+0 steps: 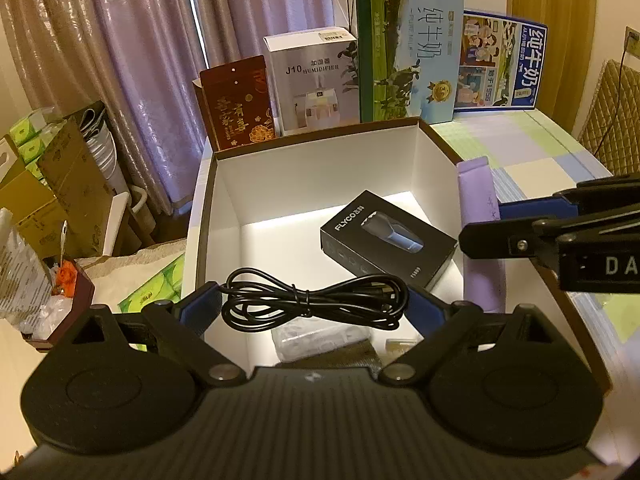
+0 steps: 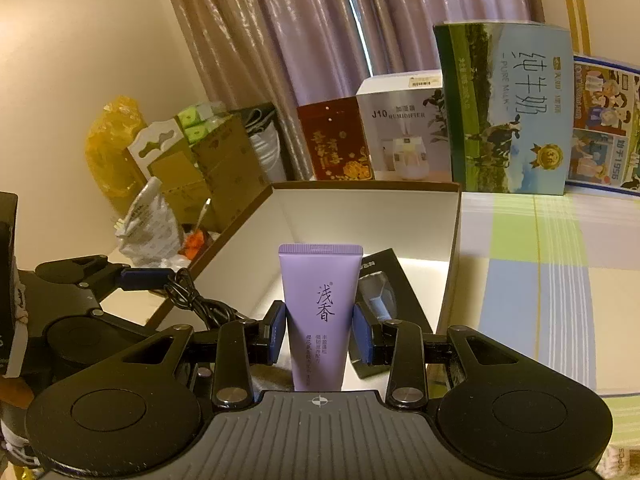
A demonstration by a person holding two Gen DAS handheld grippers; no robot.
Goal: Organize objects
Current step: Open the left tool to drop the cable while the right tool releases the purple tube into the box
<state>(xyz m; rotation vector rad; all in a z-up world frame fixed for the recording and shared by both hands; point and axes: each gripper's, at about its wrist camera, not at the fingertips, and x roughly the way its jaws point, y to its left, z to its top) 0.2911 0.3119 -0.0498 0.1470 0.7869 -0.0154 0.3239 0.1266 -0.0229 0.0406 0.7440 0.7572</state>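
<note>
An open white box [image 1: 312, 136] with a brown rim stands on the table, and a black FLYCO box [image 1: 388, 236] lies inside it. My left gripper [image 1: 312, 310] hangs over the box's near side, shut on a coiled black cable [image 1: 306, 300] tied at its middle. Under the cable lies a clear plastic packet [image 1: 316, 340], partly hidden. My right gripper [image 2: 320, 332] is shut on a purple tube [image 2: 320, 280], held upright with its flat end up, over the same box [image 2: 360, 216]. The left wrist view shows that tube [image 1: 478, 208] at the box's right wall.
Behind the box stand a red packet [image 1: 240, 104], a humidifier carton [image 1: 312, 80] and two milk cartons [image 1: 408, 52]. A checked cloth [image 1: 520, 148] covers the table to the right. Cardboard boxes [image 1: 60, 184], tissue packs and plastic bags crowd the left, with curtains behind.
</note>
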